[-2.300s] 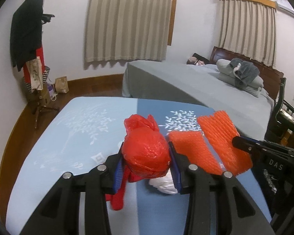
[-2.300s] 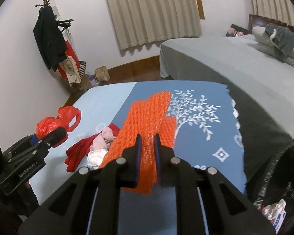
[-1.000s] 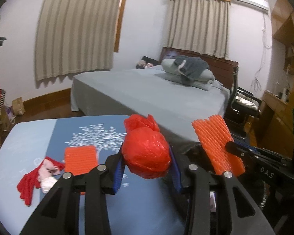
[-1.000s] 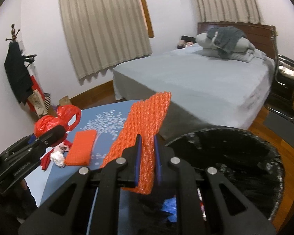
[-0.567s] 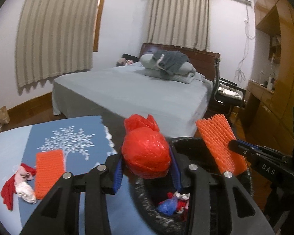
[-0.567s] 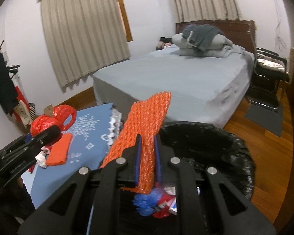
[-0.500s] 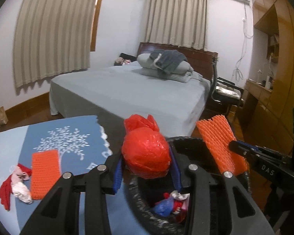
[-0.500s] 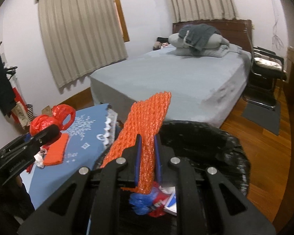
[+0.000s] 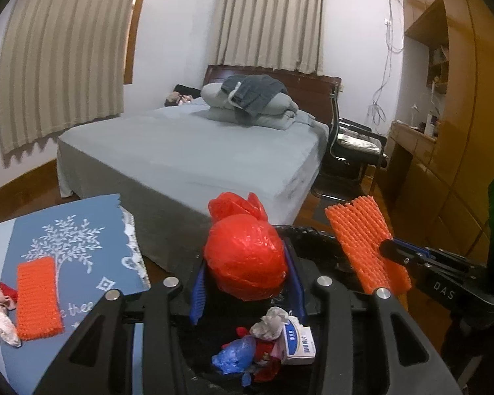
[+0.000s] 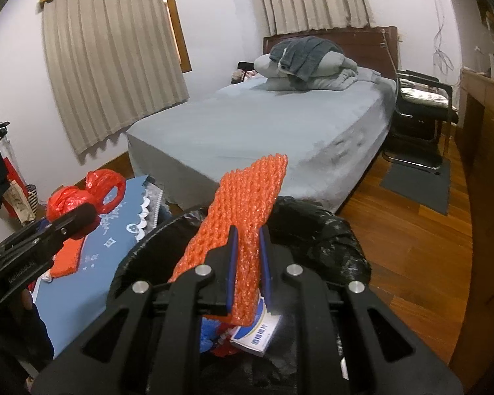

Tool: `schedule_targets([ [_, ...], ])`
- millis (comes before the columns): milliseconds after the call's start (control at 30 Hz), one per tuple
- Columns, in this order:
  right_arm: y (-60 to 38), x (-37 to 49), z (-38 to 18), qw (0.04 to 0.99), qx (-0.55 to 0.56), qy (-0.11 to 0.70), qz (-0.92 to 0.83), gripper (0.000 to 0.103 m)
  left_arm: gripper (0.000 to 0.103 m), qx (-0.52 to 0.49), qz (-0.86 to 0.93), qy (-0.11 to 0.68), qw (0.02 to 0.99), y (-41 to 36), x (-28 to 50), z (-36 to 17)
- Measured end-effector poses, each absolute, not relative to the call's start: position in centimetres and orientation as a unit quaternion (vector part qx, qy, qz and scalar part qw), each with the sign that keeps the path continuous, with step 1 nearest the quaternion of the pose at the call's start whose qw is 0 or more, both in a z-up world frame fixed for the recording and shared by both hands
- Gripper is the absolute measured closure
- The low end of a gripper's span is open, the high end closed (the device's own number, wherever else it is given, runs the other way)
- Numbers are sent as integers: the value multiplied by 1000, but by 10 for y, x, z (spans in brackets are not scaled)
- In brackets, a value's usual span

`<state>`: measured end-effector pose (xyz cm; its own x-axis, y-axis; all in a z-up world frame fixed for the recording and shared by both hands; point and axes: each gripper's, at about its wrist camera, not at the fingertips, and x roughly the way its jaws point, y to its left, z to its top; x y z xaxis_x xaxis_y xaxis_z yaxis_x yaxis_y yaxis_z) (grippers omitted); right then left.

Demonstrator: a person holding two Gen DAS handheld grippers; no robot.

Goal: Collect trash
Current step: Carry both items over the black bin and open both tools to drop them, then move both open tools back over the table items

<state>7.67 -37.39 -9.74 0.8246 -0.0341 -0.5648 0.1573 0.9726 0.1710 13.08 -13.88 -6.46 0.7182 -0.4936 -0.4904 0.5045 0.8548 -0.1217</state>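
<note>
Both grippers, left (image 9: pixel 245 291) clamping a red bag ball (image 9: pixel 245 261) and right (image 10: pixel 248 271) an orange foam net (image 10: pixel 247 207), hover over the black-lined bin (image 10: pixel 329 230) holding earlier trash, while another foam net (image 9: pixel 38 296) and rags (image 9: pixel 0 312) await on the table (image 9: pixel 82 230).

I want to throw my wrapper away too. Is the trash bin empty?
No. The black-lined trash bin already holds a small box, a blue wrapper and crumpled paper.
</note>
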Motion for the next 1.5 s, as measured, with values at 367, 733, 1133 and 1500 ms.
schedule_targets([
  [367,-393,77,-108,943,108,306,-68,91,60,15,-293,277,915,-165,137,-73],
  [733,-394,76,-116,939,109,312,-89,29,22,-8,-289,279,916,-144,142,-72],
  [1133,-363,78,-97,955,103,269,-71,5,6,-14,-187,261,947,-62,146,-63],
  [1500,-277,119,-90,957,92,275,7,5,6,-26,-87,257,962,35,142,-68],
])
